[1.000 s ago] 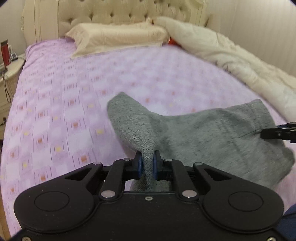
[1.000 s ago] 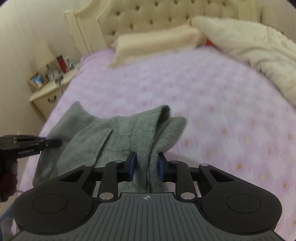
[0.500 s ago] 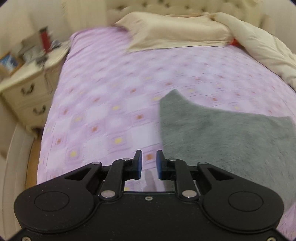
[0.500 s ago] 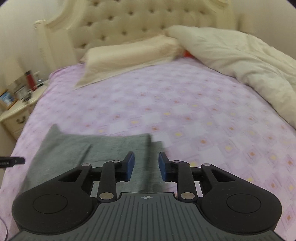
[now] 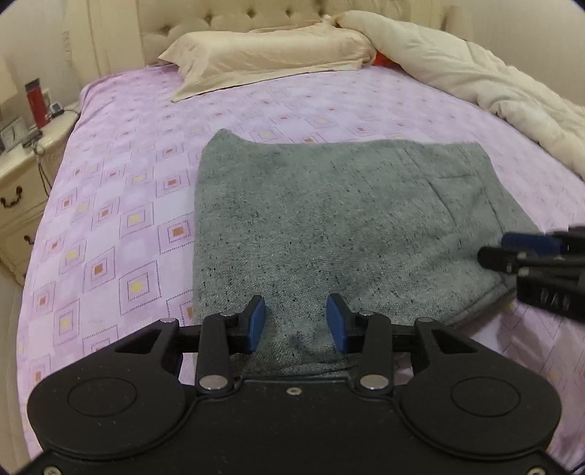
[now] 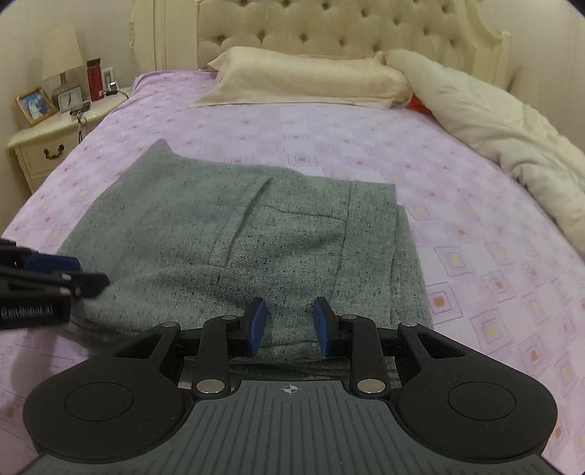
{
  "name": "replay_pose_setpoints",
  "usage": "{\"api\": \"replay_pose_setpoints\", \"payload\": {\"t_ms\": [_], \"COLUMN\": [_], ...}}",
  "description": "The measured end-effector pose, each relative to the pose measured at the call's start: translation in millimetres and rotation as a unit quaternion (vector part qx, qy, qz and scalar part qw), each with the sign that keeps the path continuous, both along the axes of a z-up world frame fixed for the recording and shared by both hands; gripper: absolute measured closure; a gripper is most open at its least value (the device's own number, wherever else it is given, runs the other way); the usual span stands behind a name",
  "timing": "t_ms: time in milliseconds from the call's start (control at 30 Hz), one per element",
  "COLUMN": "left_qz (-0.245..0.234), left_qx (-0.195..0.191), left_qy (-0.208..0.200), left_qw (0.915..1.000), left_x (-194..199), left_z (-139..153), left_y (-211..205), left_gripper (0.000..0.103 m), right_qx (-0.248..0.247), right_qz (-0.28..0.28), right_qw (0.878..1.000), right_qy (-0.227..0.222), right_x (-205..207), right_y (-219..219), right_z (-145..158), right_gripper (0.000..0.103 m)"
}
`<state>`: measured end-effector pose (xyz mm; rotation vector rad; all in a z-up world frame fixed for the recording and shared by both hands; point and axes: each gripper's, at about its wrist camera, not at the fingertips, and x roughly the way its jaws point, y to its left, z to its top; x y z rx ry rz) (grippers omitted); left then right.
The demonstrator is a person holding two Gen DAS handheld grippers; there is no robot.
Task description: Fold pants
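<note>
Left wrist view: pants (image 5: 329,219) near edge hidden behind widening, empty left gripper (image 5: 295,321); right gripper (image 6: 289,321) likewise agape.

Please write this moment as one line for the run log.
task: fold pants | pants: folded, flat on bed | left gripper: opening, empty | right gripper: open, empty

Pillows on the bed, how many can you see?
1: a cream pillow lies at the head of the bed, against the headboard. The bunched duvet beside it may hide another.
</note>
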<state>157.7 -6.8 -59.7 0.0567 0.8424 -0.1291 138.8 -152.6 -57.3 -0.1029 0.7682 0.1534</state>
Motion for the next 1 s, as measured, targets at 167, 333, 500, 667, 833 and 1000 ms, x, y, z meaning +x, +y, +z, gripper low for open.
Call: {"api": "replay_pose_setpoints", "payload": {"t_ms": [167, 333, 500, 667, 833, 1000], "left_qz": [0.01, 0.026, 0.043, 0.065, 0.08, 0.081], "left_qx": [-0.014, 0.002, 0.02, 0.019, 0.005, -0.001], "left_qy": [0.023, 0.02, 0.016, 0.007, 0.004, 0.0], "left_qw": [0.9996, 0.9994, 0.9987, 0.9977, 0.9968, 0.9967], "left_x": [11.0, 3.8, 2.5, -3.0, -20.9, -40.1], "left_z": [1.2, 0.3, 0.7, 5.8, 22.8, 44.0], "left_y": [4.8, -6.0, -13.1, -8.3, 0.5, 4.9], "left_gripper": [0.054, 0.054, 0.054, 0.047, 0.047, 0.047], "right_qx": [0.032, 0.031, 0.049, 0.075, 0.125, 0.069], "right_qz": [-0.012, -0.008, -0.014, -0.022, -0.041, -0.058], "right_qw": [0.999, 0.999, 0.999, 0.997, 0.991, 0.996], "right_qy": [-0.001, -0.009, -0.01, -0.009, -0.009, -0.011], "right_x": [3.0, 2.0, 2.0, -2.6, -9.3, -18.9], "right_y": [-7.5, -6.6, -9.7, -16.1, -29.1, -20.1], "right_z": [-0.9, -3.7, -3.3, 3.1, 13.0, 28.9], "right_gripper": [0.074, 0.074, 0.074, 0.075, 0.075, 0.075]}}
